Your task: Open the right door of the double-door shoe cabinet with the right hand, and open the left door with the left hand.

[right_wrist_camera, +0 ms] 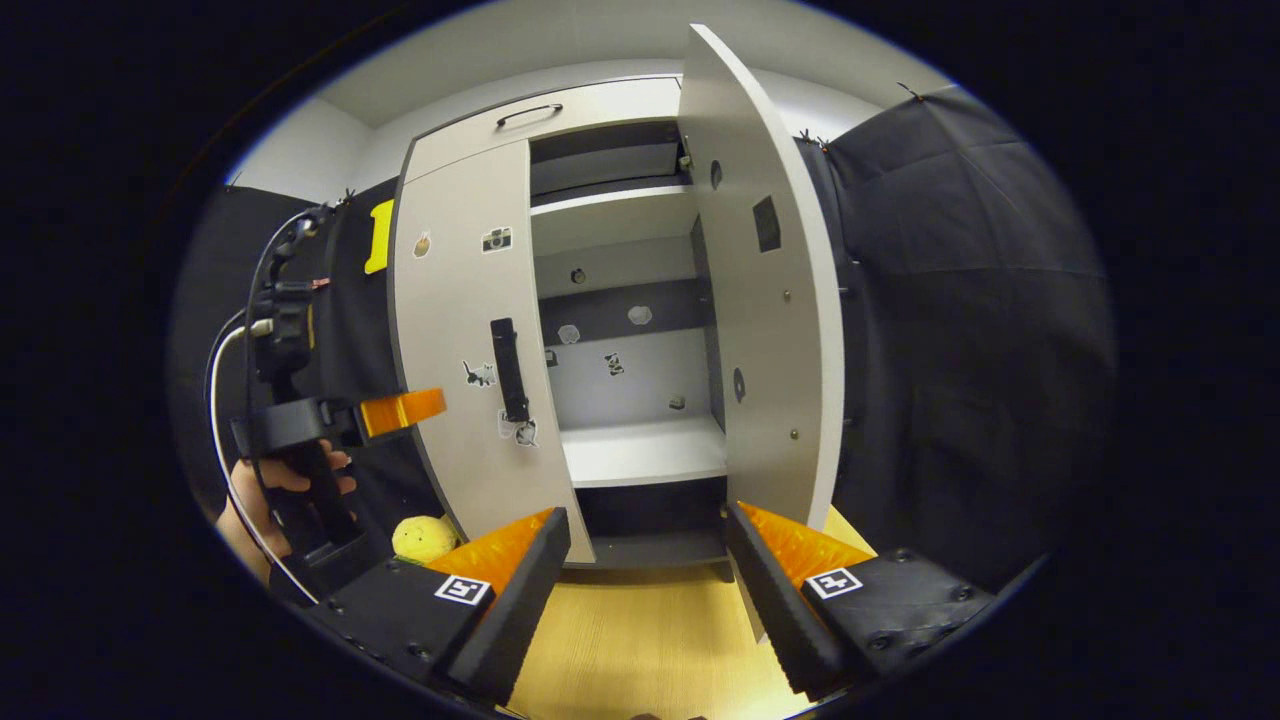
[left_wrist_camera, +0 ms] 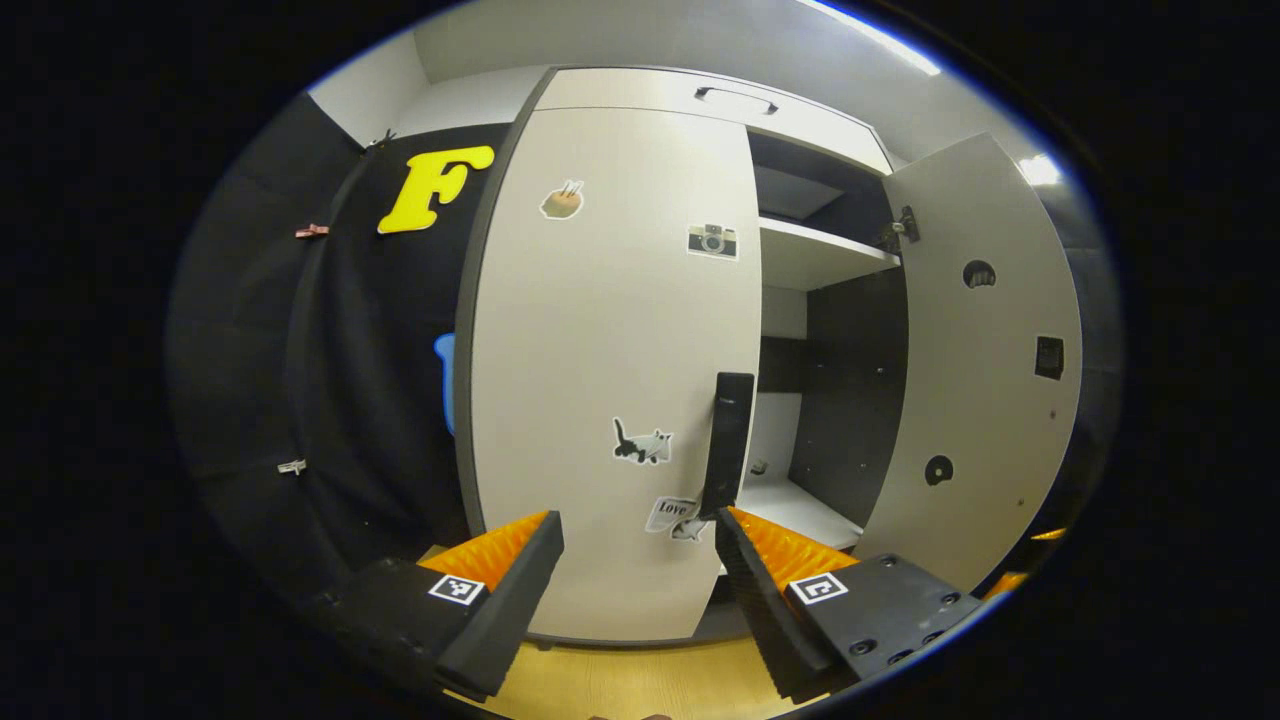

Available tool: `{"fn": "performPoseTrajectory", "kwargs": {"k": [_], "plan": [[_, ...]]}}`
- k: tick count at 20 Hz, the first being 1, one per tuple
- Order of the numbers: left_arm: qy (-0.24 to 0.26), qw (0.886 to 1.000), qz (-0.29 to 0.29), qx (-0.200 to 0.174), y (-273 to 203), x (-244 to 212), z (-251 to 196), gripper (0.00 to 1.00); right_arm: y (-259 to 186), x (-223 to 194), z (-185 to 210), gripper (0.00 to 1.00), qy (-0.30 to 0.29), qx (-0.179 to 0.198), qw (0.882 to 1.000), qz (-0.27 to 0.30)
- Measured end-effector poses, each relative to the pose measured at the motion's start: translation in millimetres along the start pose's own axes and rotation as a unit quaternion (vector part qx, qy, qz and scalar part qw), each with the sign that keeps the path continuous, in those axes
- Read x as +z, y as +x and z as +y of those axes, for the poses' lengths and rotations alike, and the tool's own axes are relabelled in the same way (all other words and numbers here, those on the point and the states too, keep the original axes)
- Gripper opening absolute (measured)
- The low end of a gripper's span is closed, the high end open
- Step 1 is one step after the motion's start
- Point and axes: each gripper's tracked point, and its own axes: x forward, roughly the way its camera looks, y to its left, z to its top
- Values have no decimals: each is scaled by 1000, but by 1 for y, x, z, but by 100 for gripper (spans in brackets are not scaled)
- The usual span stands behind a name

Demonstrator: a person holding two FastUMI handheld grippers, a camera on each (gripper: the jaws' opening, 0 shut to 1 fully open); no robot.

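Your left tool [left_wrist_camera: 640, 525] is spread wide, nothing between its fingers. The thing you want, the slim black vertical bar handle [left_wrist_camera: 727, 443] on the pale grey left cabinet door [left_wrist_camera: 610, 340], sits just ahead & slightly right of the tool's midline, its lower end just above the right-hand fingertip [left_wrist_camera: 735, 530]. Long axis runs straight up/down, so it looks like you need to shift right & forward w/ fingers either side of the bar. That door is shut.

Right side is done, I'd say: the pale grey right cabinet door [right_wrist_camera: 765, 300] is swung out, edge-on just ahead & above your right tool [right_wrist_camera: 648, 525], which is also spread apart & holds nothing. From there the left tool [right_wrist_camera: 400, 410] & the hand [right_wrist_camera: 270, 480] gripping it show off to the left, near the closed door. So the left tool is the nearer one to the handle.

Around: white inner shelf [left_wrist_camera: 800, 505] to the right of the handle, small stickers on the door face beside the bar, a yellow plush toy [right_wrist_camera: 425, 538] low by the right tool's left finger. Nothing blocks the handle; the open door stands well right.
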Motion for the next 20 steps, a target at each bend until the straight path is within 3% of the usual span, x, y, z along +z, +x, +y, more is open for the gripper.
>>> {"fn": "performPoseTrajectory", "kwargs": {"k": [5, 13, 20], "plan": [[-9, 1000, -2, -23, 43, 14, -29, 95, 8, -12, 8, 98, -8, 13, 1000, -2], [-18, 1000, 13, -8, 98, 10, -44, 94, 13, -17, 7, 99, -26, 41, 999, -9], [-20, 1000, 16, 4, 118, 5, -48, 72, 20, -22, -7, 98, -31, 56, 998, -2]]}}
